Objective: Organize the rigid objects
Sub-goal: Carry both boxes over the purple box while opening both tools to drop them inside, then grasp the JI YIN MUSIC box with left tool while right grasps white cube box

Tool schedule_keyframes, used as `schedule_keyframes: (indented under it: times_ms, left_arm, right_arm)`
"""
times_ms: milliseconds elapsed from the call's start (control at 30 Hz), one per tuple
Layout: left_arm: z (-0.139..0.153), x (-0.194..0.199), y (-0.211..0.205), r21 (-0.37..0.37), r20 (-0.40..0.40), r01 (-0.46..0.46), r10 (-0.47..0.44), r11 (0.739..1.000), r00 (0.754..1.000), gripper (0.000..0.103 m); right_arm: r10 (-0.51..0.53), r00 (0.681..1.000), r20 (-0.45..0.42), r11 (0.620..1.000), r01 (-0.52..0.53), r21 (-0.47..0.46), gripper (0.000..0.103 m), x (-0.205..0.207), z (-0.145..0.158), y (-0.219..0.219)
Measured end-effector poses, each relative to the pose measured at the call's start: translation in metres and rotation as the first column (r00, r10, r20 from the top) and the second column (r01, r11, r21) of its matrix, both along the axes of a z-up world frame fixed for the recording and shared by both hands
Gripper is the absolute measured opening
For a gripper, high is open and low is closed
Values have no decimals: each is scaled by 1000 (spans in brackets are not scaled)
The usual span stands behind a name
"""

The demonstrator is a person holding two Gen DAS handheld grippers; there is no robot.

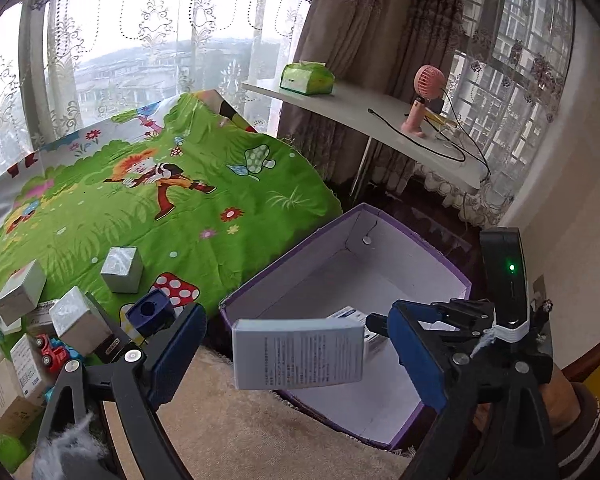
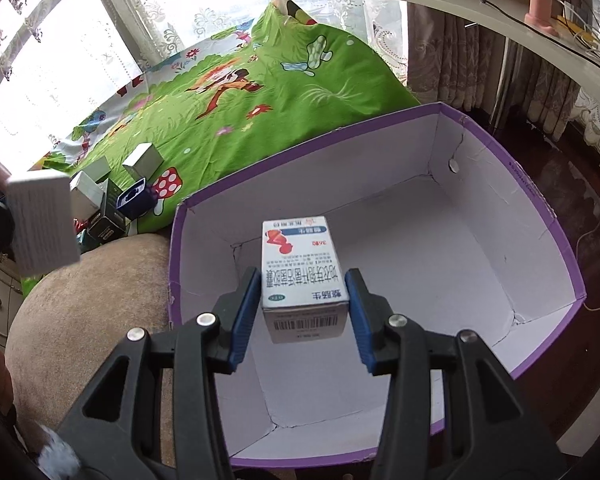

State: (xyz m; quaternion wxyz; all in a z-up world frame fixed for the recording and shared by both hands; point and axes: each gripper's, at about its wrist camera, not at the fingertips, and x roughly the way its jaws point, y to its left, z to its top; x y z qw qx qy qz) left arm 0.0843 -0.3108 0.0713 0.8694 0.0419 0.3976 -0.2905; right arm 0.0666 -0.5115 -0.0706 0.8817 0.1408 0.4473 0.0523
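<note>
My right gripper (image 2: 304,312) clamps a glossy medicine carton (image 2: 302,276) between its blue padded fingers, above the open purple cardboard box (image 2: 540,208). My left gripper's (image 1: 296,356) fingers stand wide around a flat white printed carton (image 1: 298,354), untouched.

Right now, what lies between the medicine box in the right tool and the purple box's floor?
Nothing. In the right wrist view, the medicine box in the right tool hangs over bare white floor of the purple box.

A pink fan (image 1: 428,92) and green tissue pack (image 1: 307,77) sit on the white shelf (image 1: 364,114).
</note>
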Motion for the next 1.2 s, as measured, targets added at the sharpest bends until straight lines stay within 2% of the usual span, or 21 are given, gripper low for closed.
schedule_keyframes:
  times_ms: [33,100,133,267,433,633,767,867,967,1000,1067,1200]
  left_arm:
    - [-1,0,-2,4,-5,2,-2,1000,1000,94]
    - [-4,0,-1,0,-17,-1,1,1000,1000,94]
    - [-6,0,3,-12,-23,-5,4,1000,1000,94]
    - [-4,1,24,-70,-8,-54,54,996,999,94]
    - [2,-7,56,-56,49,-100,103,993,994,94]
    - [-3,-11,118,-69,-18,-208,207,976,978,94]
    - [-4,-21,163,-82,-17,-298,298,951,954,94]
    - [-4,-30,193,-44,20,-366,367,930,930,94]
    - [-6,-40,223,-19,39,-428,428,904,903,94]
    - [-7,-42,234,-17,39,-449,449,893,893,94]
    - [-11,-47,254,-24,31,-490,491,871,871,94]
    - [-19,-54,291,-53,-1,-567,568,822,823,94]
  right_arm:
    - [-6,1000,-4,1000,6,0,48,0,-2,-3]
    - [-23,1000,-9,1000,23,-7,58,-2,-4,-7]
    - [-28,1000,-8,1000,28,-8,59,-2,-4,-8]
    - [-9,1000,-2,1000,9,5,59,0,-4,-4]
    - [67,998,3,997,-67,50,59,9,-4,20]
    - [137,990,-43,990,-135,43,59,38,-15,55]
    - [192,974,-121,981,-188,43,59,68,-33,77]
    - [244,958,-153,970,-239,53,59,86,-44,93]
    - [247,955,-166,968,-251,1,59,98,-47,103]
    - [251,953,-171,967,-253,10,59,101,-48,104]
    - [269,948,-172,963,-266,40,52,104,-49,107]
    - [308,939,-153,951,-309,18,44,103,-45,118]
